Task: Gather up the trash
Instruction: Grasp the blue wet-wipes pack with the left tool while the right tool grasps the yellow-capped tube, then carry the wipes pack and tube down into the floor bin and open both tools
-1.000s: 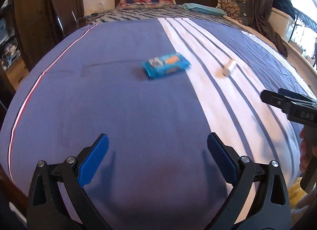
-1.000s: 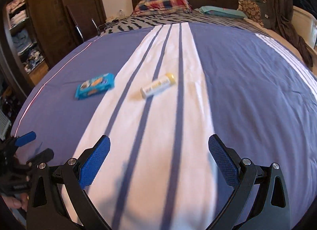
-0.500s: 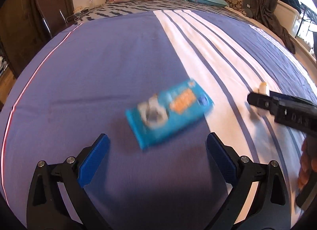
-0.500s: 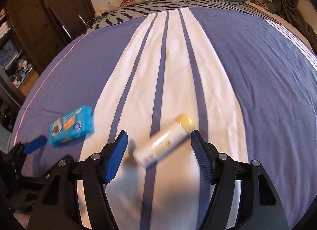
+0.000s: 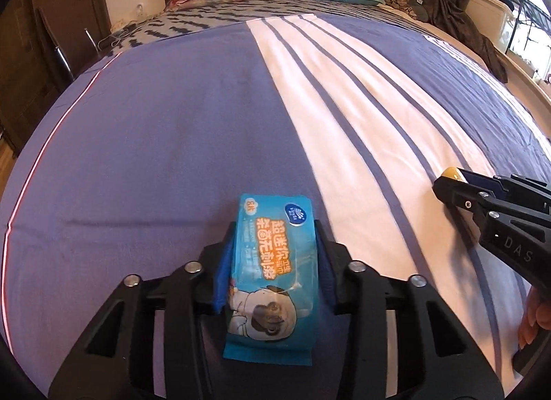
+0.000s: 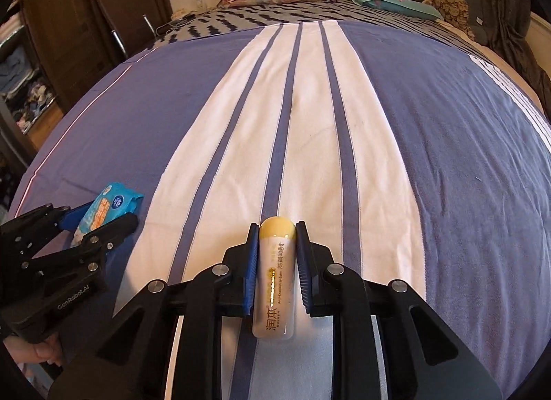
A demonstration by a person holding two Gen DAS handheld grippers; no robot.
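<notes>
Now both jaws are closing: the left tool (image 5: pixel 273 270) squeezes the blue wipes packet (image 5: pixel 272 276) between its pads, the right tool (image 6: pixel 275 270) the lip-balm tube (image 6: pixel 275 279) likewise, both lying on the bed (image 6: pixel 430 159). Best to finish clamping squarely, then lift straight so neither slips.

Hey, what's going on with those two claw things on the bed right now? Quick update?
Left gripper closing on blue wipes pack. Right gripper closing on yellow-capped tube. Both items on the bedspread. Nothing in the way.
</notes>
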